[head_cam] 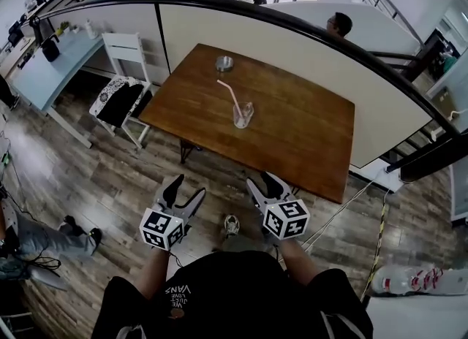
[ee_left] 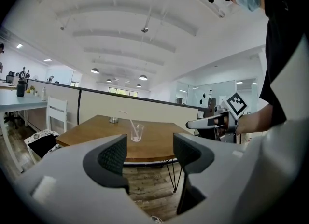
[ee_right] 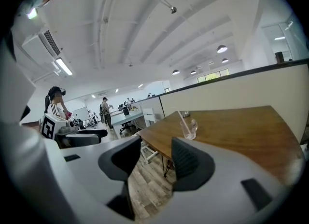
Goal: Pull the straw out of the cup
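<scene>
A clear plastic cup (head_cam: 242, 115) stands near the middle of the brown wooden table (head_cam: 307, 140), with a pale pink straw (head_cam: 229, 94) leaning out of it to the back left. The cup (ee_left: 137, 132) and straw show small in the left gripper view, and the cup (ee_right: 189, 128) again in the right gripper view. Both grippers hang over the floor in front of the table, well short of the cup. My left gripper (head_cam: 185, 191) is open and empty. My right gripper (head_cam: 262, 183) is open and empty too.
A small metal dish (head_cam: 224, 63) sits at the table's far edge. A white chair (head_cam: 126, 82) with dark cloth stands left of the table. A partition wall (head_cam: 292, 45) runs behind it. A person's legs (head_cam: 44, 239) lie on the floor at left.
</scene>
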Tool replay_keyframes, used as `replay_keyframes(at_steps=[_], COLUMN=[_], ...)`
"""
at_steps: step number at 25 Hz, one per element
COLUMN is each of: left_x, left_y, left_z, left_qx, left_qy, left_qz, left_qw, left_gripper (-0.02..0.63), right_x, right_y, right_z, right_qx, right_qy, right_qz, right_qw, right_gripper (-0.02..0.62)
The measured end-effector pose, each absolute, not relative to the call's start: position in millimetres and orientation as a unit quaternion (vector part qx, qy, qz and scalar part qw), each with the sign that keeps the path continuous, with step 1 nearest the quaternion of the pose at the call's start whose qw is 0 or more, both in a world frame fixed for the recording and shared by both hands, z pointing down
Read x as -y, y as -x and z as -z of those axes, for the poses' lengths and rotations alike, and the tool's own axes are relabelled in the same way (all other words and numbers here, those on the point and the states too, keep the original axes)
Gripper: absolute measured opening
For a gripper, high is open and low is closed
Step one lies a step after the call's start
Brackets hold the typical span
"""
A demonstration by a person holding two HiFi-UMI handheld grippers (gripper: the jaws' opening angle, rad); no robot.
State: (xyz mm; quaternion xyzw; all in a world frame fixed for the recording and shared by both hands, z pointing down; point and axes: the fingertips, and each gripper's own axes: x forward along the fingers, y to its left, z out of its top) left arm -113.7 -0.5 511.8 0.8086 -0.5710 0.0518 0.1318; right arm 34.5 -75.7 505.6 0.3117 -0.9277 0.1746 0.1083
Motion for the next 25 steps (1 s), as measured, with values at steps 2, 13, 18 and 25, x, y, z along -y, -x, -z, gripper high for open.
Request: replay_keyframes(at_steps=[2,13,18,25], left_x=[22.5,119.8,141.4,156.8], left_y=[114.9,126.3,130.0,140.5], left_z=[-511.9,-513.8,-518.6,-526.7], left_qx=[0.572,0.596,0.613,0.617], left_qy=[-0.808,-0.790,-0.777,-0.771], left_qz=[-0.049,-0.042,-0.042,-0.047], left_qw=[0.132,0.133,0.138,0.152], left_gripper=[0.284,0.284,0.284,0.284], right_x=[95.7,193.6,223.6,250.4], right_y=[-31.6,-3.6,5.3,19.3], right_z=[-506.7,-513.6,-517.5,-522.1], right_qx=[0.928,0.941,0.946,0.945], right_qy=[-0.309,-0.264,-0.244,-0.243], right_qz=[-0.175,-0.171,-0.164,-0.163], right_qw=[0.111,0.127,0.136,0.143], right_gripper=[0.169,0.169,0.167,0.167])
